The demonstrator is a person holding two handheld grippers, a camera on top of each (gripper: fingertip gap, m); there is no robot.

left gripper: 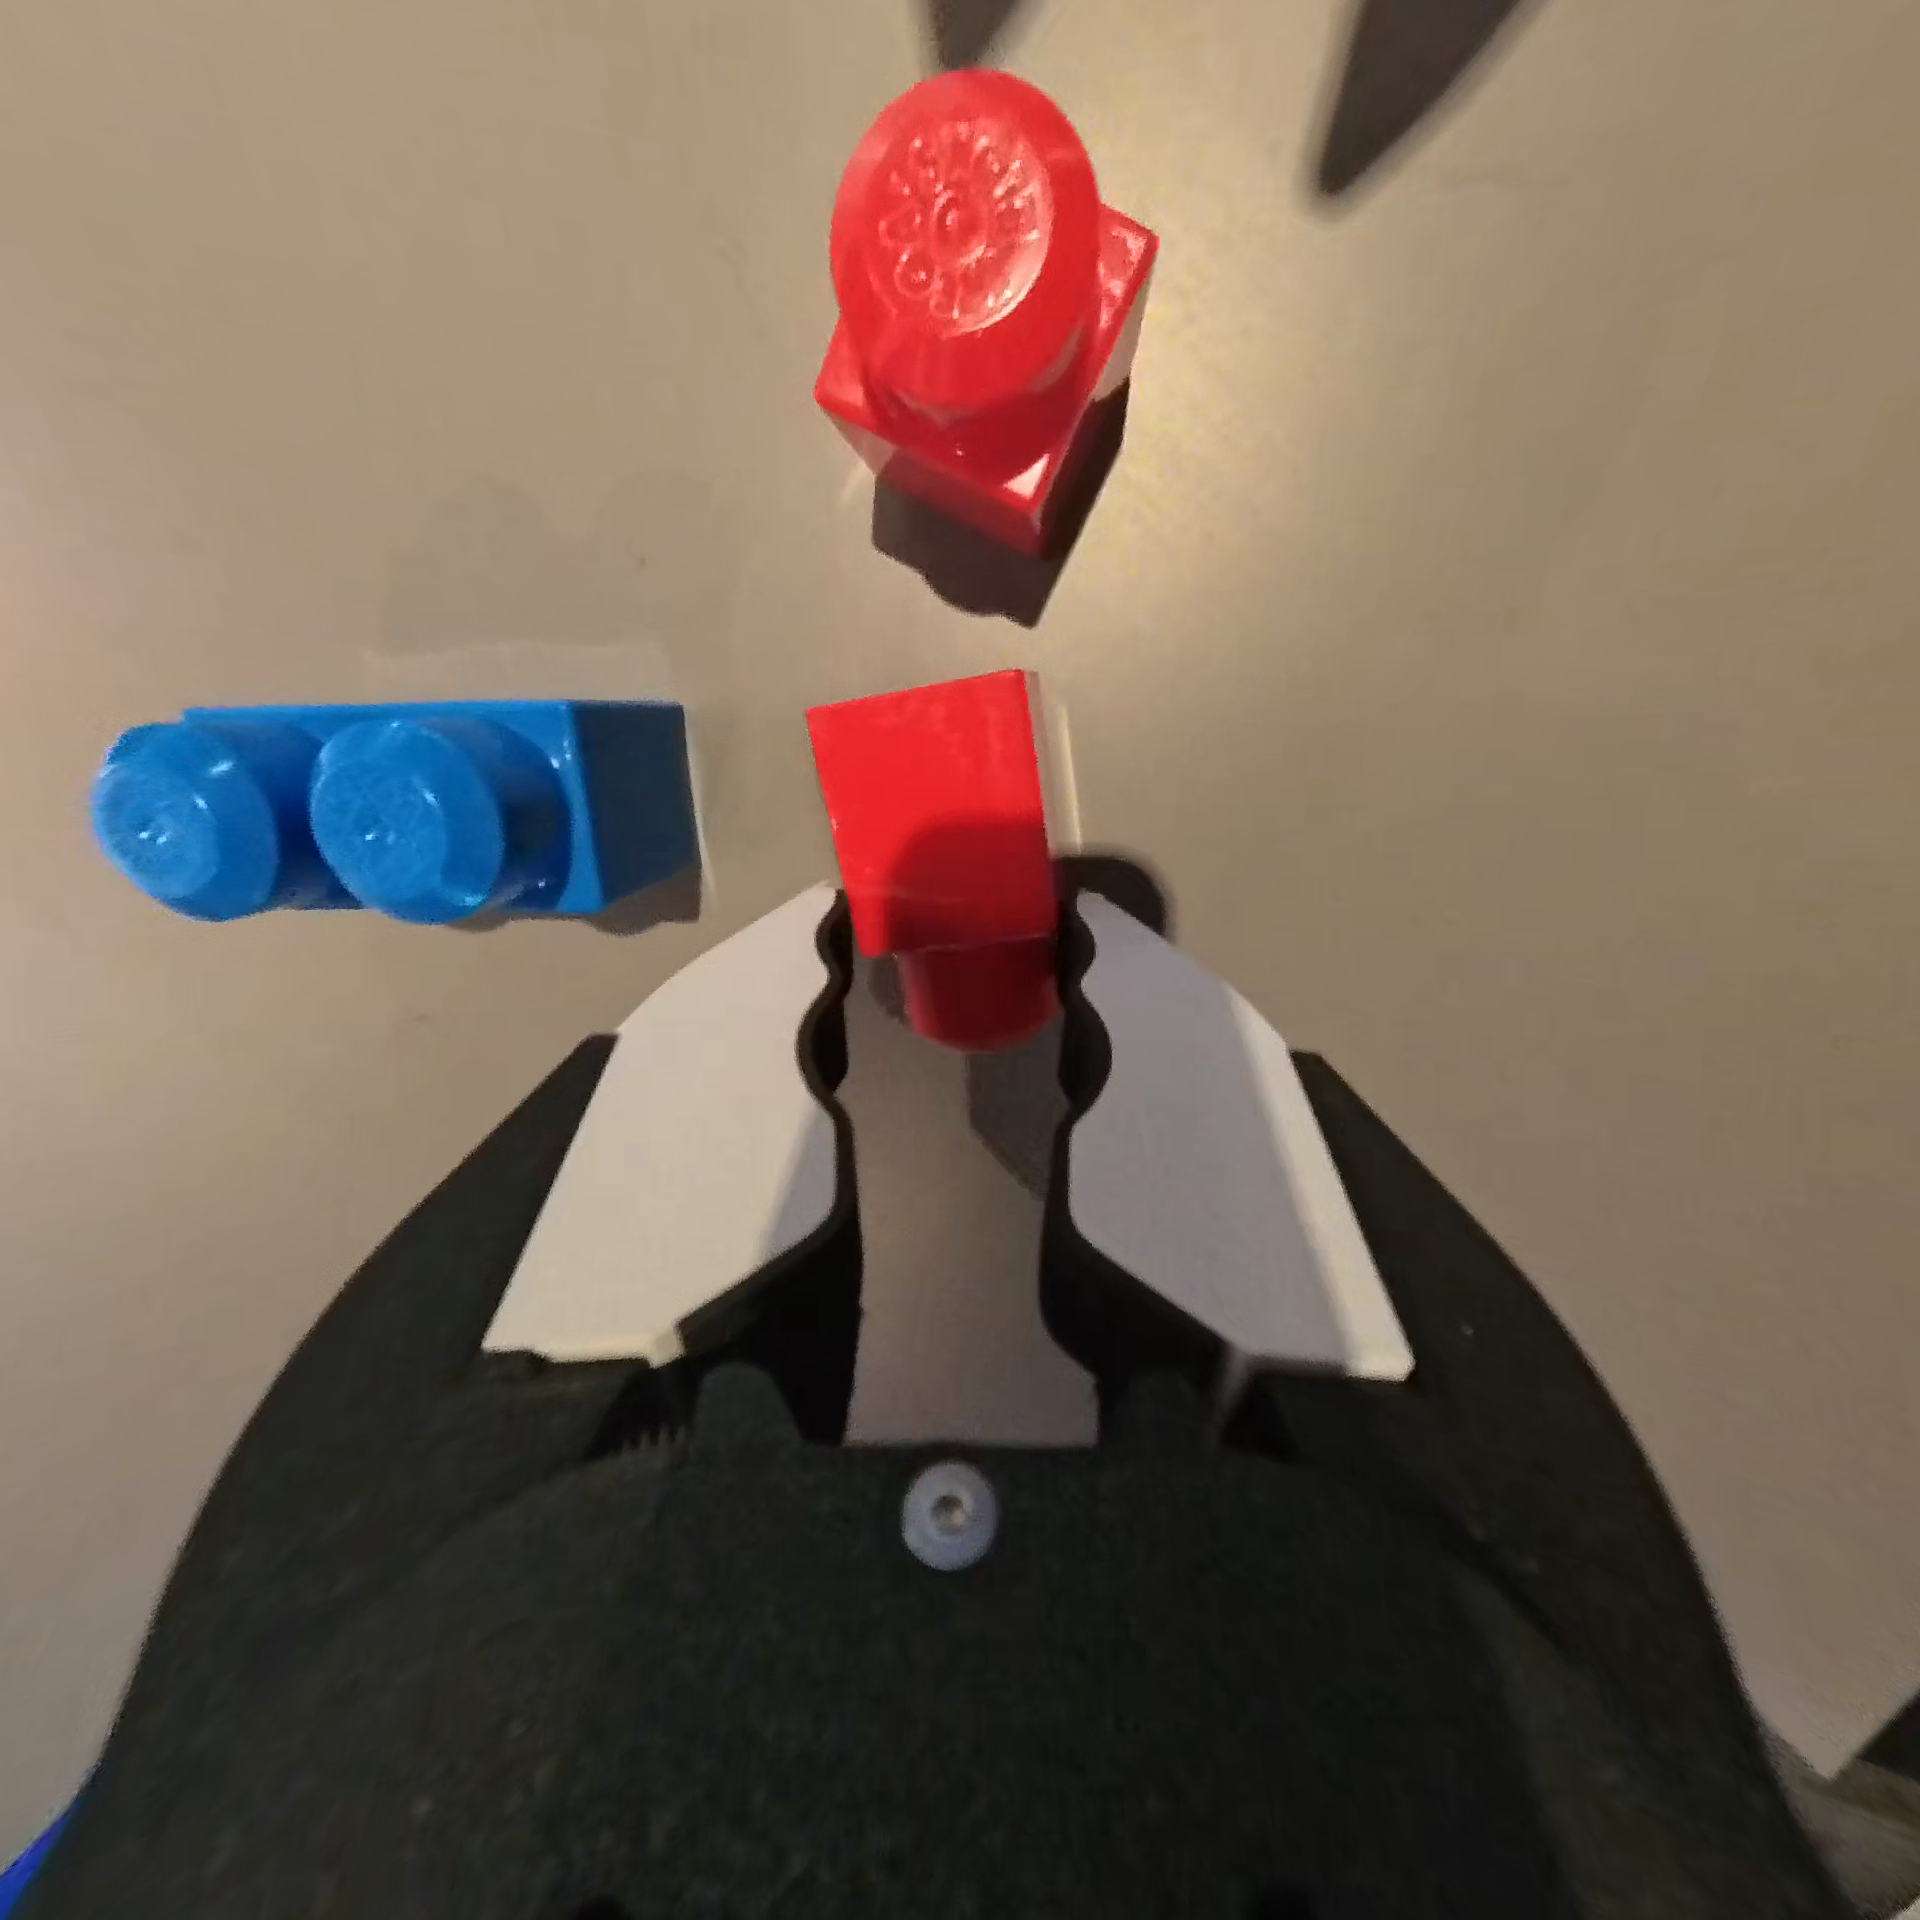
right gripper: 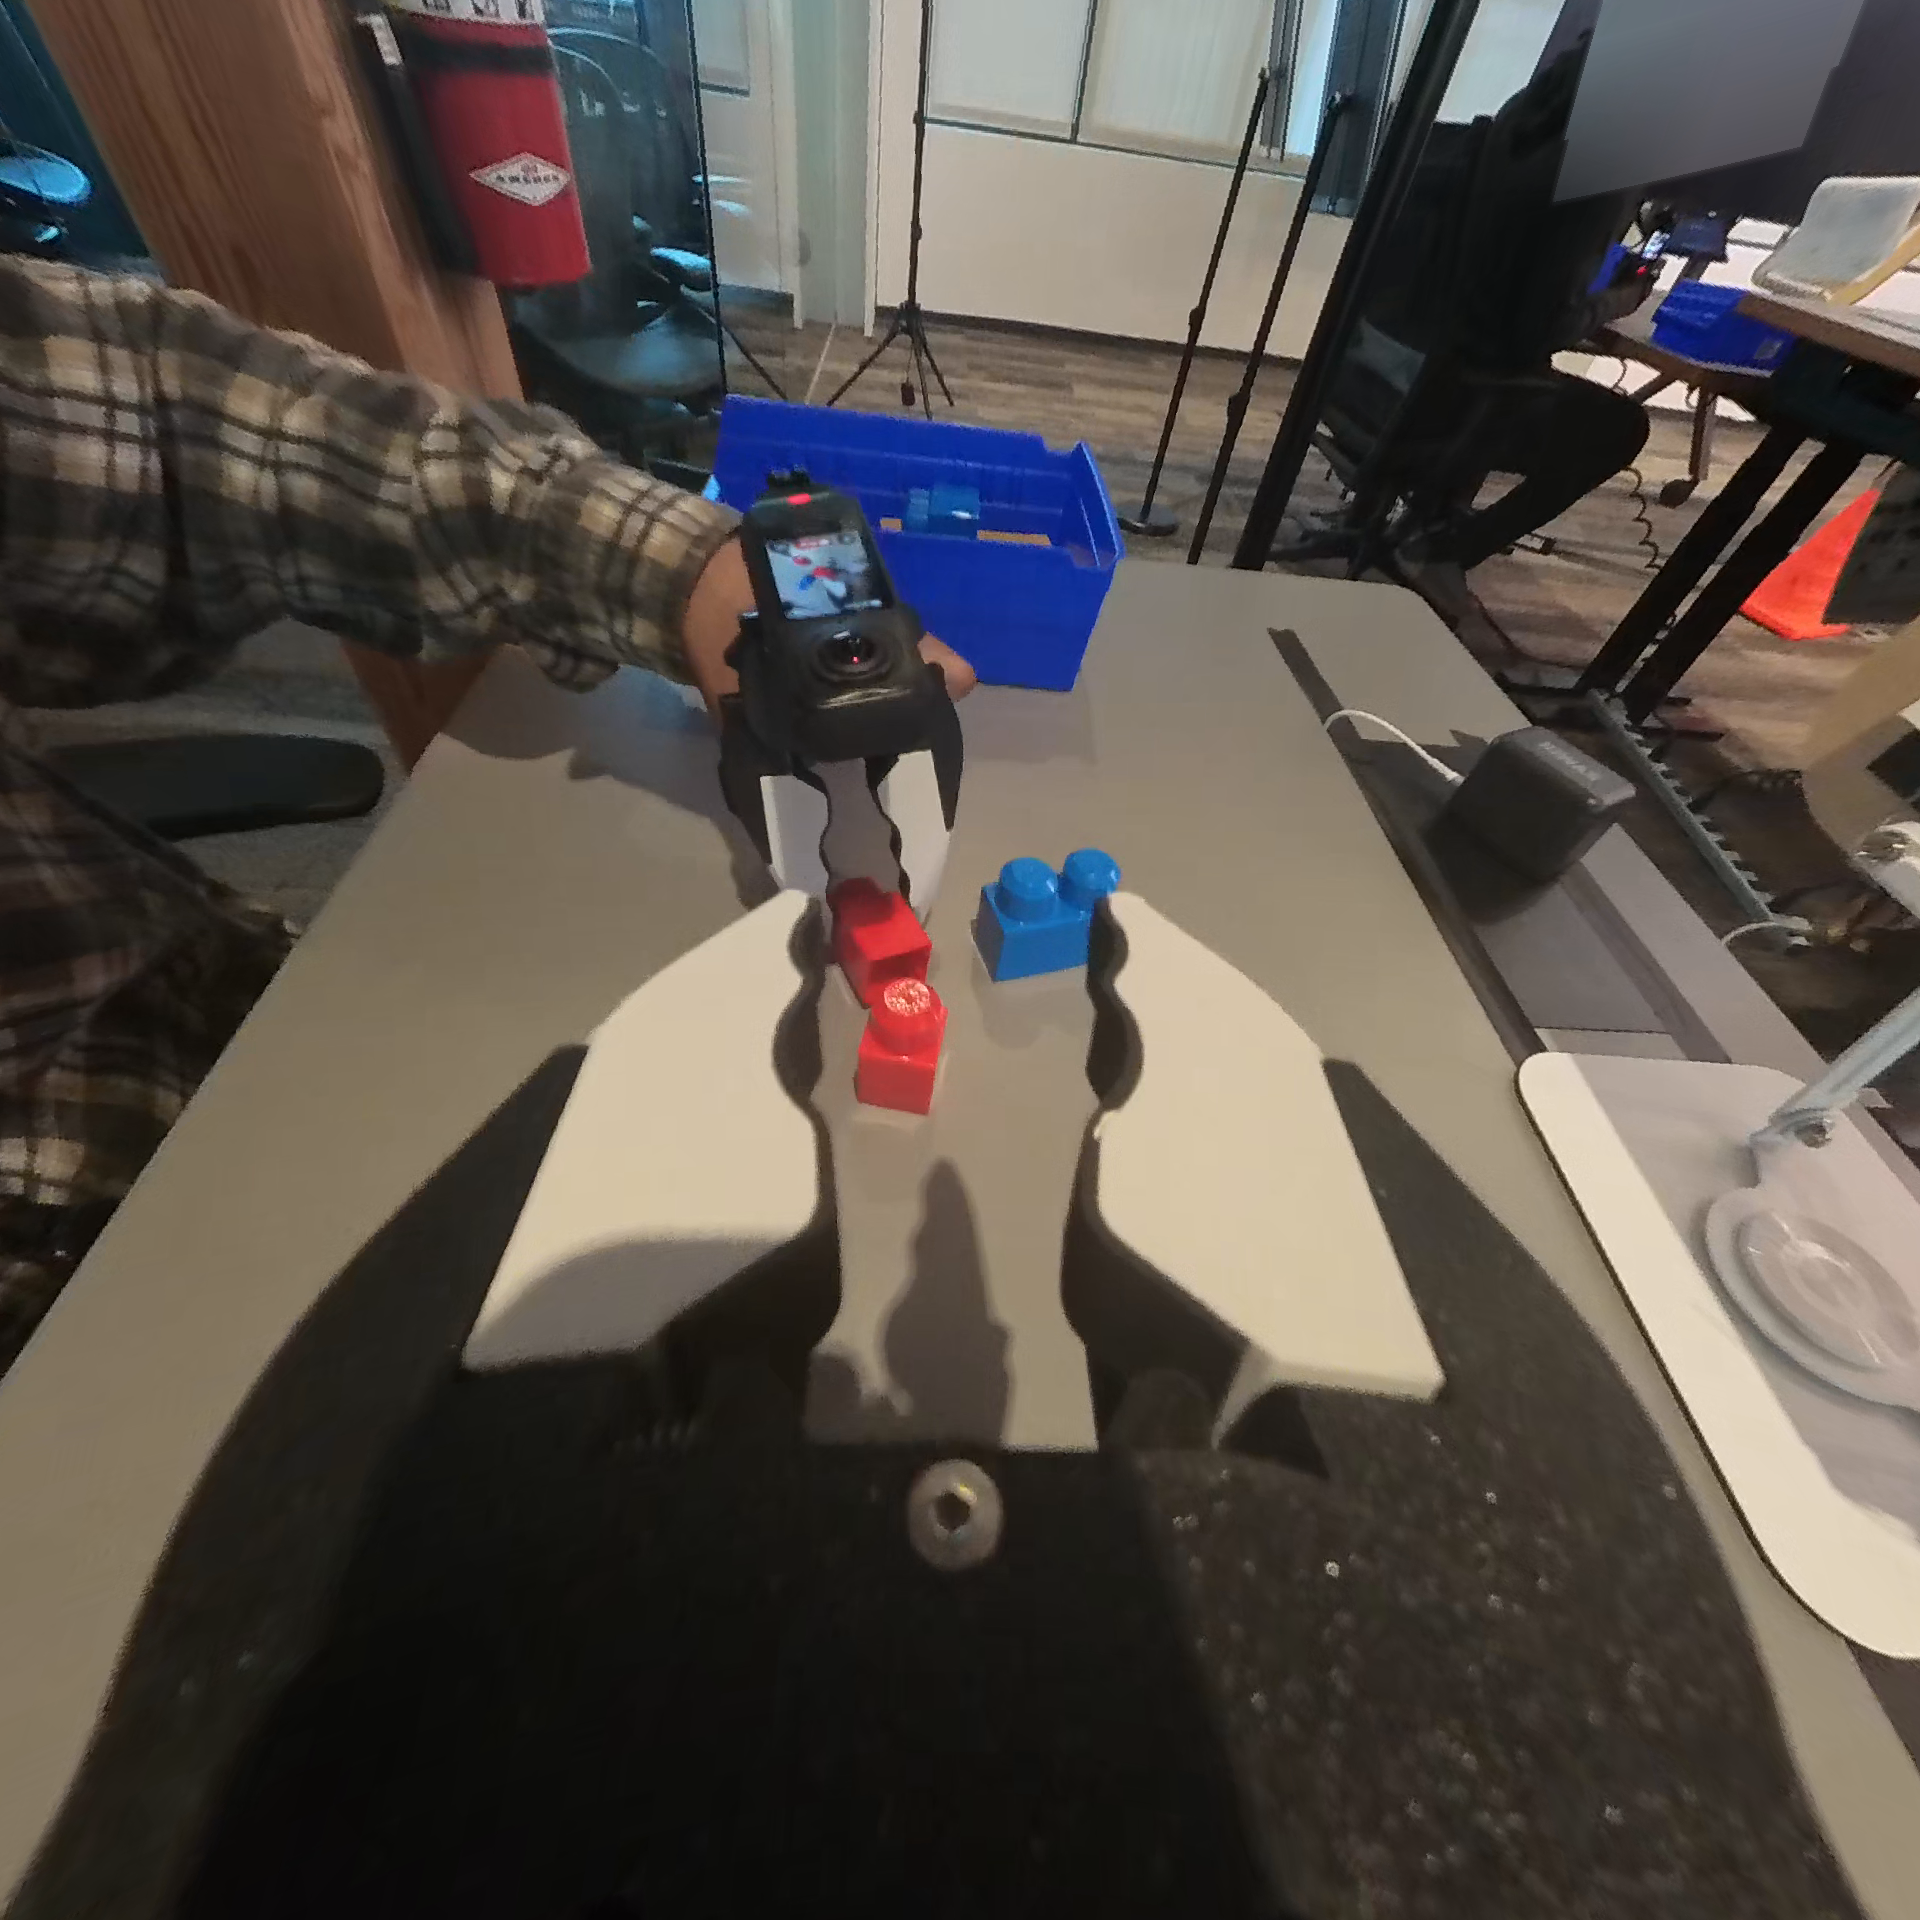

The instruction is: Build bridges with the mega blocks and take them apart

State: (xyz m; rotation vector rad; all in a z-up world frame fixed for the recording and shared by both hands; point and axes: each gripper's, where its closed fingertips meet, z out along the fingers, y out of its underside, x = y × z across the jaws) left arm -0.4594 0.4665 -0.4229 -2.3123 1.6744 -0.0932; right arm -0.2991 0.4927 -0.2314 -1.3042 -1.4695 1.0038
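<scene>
Red single-stud block (left gripper: 940,831) sat gripped at the left gripper's (left gripper: 951,935) tips, tipped on its side; its upright twin (right gripper: 902,1049) stood just beyond, nearer the empty, parted right gripper (right gripper: 951,940).

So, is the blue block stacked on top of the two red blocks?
No, the blue block stands alone on the table, apart from both red blocks, with bare table between them.
</scene>
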